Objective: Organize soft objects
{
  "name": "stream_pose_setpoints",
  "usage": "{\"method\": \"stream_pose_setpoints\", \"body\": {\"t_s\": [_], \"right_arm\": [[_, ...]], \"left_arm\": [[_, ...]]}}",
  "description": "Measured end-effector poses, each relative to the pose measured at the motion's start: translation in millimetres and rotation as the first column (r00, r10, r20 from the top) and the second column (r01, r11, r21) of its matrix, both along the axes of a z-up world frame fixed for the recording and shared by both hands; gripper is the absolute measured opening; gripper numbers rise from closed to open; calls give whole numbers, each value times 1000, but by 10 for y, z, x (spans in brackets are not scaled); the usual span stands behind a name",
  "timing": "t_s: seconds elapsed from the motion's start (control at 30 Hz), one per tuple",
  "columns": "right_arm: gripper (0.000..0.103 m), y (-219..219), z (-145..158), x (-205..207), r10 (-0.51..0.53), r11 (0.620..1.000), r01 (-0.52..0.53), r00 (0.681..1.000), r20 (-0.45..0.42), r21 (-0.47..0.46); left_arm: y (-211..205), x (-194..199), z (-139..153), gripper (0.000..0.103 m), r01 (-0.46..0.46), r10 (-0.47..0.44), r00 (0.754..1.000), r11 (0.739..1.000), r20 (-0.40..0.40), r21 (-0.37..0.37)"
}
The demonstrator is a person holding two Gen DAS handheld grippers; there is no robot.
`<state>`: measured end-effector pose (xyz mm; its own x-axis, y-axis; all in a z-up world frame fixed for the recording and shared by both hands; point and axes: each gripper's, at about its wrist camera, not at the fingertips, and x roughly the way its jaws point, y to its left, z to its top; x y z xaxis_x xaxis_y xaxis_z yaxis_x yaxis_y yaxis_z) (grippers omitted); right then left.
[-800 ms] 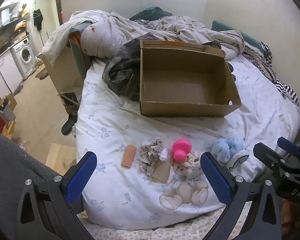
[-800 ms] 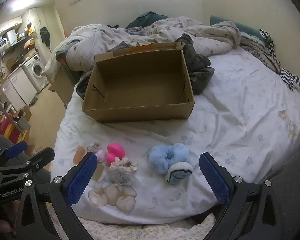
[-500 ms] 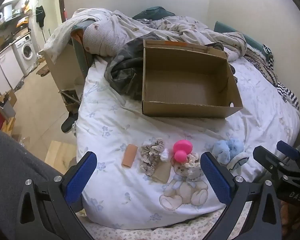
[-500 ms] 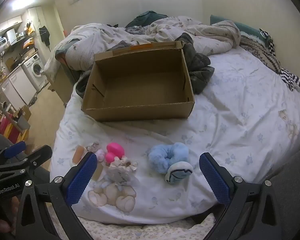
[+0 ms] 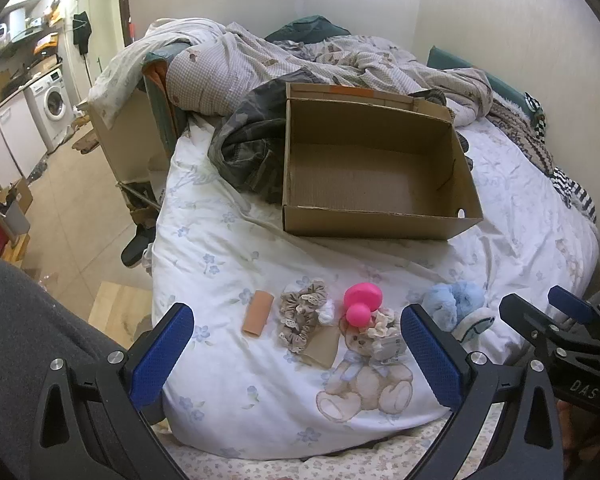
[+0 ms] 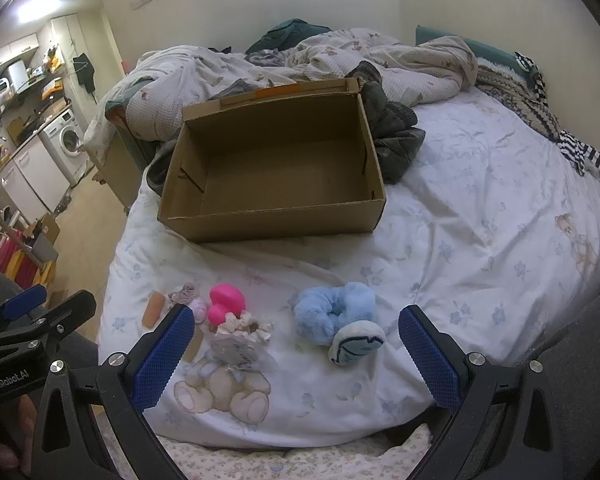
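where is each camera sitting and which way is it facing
Left wrist: rides the left claw, angled down over the bed's near edge at the small soft items; a grey sleeve shows.
Right wrist: rides the right claw, angled down the same way.
Both share the empty cardboard box, pink toy and blue scrunchie; each glimpses the other claw.

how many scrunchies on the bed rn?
3 that I can tell. Beige lace scrunchie beside the tan roll; cream scrunchie in clear packaging below the pink toy; fluffy blue scrunchie at the right. More may hide in the cluster.
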<state>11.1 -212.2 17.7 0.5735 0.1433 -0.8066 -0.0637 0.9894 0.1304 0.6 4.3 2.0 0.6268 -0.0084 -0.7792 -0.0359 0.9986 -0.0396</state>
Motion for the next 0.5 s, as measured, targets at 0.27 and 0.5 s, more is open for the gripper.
{"method": "stream_pose_setpoints", "body": {"t_s": [0.27, 0.5], "right_arm": [[103, -4, 3, -1, -2, 1000, 2, 1000, 0, 0], [103, 1, -7, 3, -4, 1000, 4, 1000, -2, 4]], "left_arm": [[-8, -5, 6, 103, 1, -1, 1000, 1000, -1, 0], [-2, -3, 4, 103, 2, -2, 1000, 1000, -2, 0]]}}
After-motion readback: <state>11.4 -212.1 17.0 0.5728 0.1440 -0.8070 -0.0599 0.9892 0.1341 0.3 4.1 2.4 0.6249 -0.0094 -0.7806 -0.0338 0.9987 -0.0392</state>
